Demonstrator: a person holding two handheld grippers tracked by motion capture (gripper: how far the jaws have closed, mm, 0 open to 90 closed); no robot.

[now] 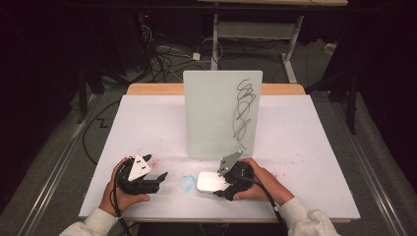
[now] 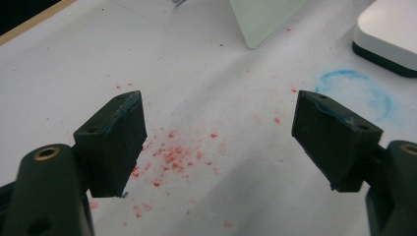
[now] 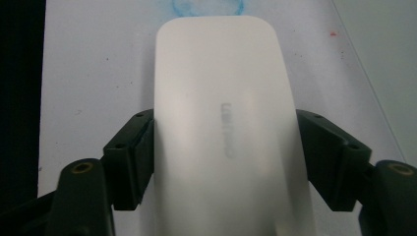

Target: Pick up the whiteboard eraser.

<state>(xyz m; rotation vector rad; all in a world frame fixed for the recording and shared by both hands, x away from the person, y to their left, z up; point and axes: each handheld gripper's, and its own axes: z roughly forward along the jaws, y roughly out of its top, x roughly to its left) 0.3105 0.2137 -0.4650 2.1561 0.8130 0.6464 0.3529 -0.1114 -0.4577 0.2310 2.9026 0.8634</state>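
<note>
Near the front edge of the white table sheet (image 1: 305, 147), right of centre, my right gripper (image 1: 227, 183) has its black jaws pressed against both long sides of the flat white rounded-rectangle eraser (image 3: 223, 123), which lies flat on the sheet. Just left of it sits a smudged blue chalk ring (image 1: 187, 182). My left gripper (image 1: 158, 181) rests further left with jaws spread wide and nothing between them, above scattered red specks (image 2: 172, 157). Behind stands an upright pale whiteboard panel (image 1: 211, 113) bearing a black scribble (image 1: 243, 110).

Faint grey wording on white eraser (image 3: 226, 123), too blurred to read
</note>
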